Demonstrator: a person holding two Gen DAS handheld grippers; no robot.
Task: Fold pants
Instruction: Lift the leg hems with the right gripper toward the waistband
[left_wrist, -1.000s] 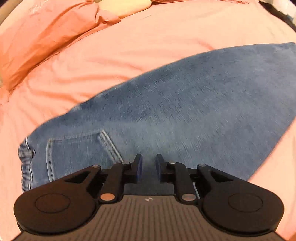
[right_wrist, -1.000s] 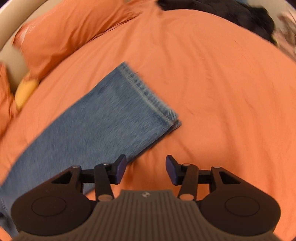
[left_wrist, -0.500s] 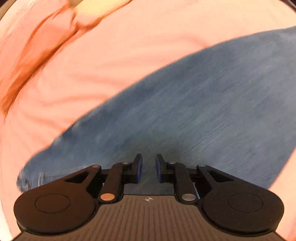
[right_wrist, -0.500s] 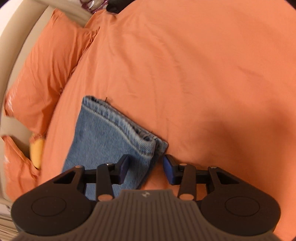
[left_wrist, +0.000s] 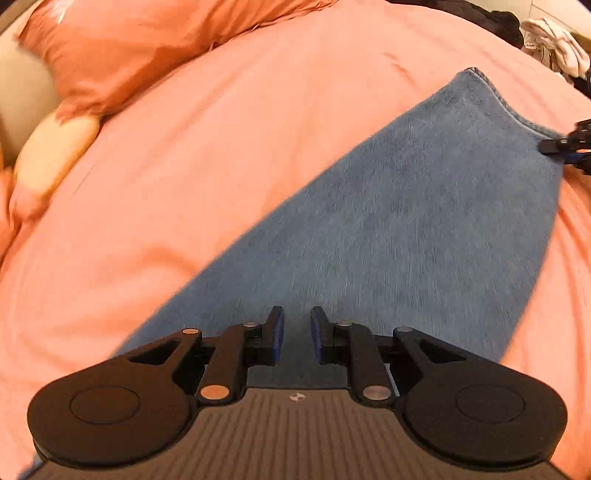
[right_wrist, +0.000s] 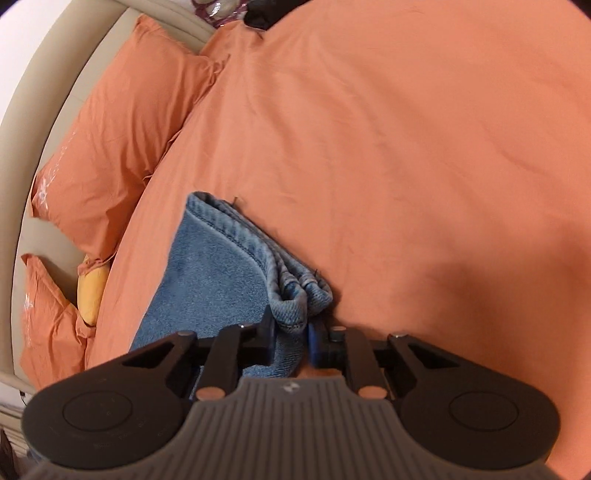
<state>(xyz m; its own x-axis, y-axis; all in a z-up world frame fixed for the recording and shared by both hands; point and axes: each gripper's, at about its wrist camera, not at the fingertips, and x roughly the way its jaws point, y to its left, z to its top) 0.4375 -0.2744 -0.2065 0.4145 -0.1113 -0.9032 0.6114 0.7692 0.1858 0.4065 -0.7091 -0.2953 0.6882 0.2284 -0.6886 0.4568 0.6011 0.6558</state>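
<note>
Looking along the left gripper (left_wrist: 297, 338), its fingers stand slightly parted with a narrow gap and nothing between them, hovering over the near part of the jeans (left_wrist: 406, 229). From the lower centre of this frame the denim runs up to the upper right across the salmon bedspread (left_wrist: 221, 166), so its long axis points diagonally away from this gripper, and the hem end lies far off at the right edge. There the tip of the right gripper (left_wrist: 569, 147) meets the hem corner. A pillow (left_wrist: 129, 48) and a yellow cushion (left_wrist: 51, 155) sit at upper left; some dark and pale clothes (hard to make out) lie at the upper right.

In the right wrist view, the right gripper (right_wrist: 290, 339) is pinching the stacked leg hems (right_wrist: 295, 295) at the frame's lower centre, denim bunched between its pads. The legs stretch back toward the lower left, past an orange pillow (right_wrist: 122, 140) and the beige headboard (right_wrist: 44, 92).

My judgement: the hem end belongs to the right gripper, and the fold would carry it along that diagonal toward the left gripper's end.
</note>
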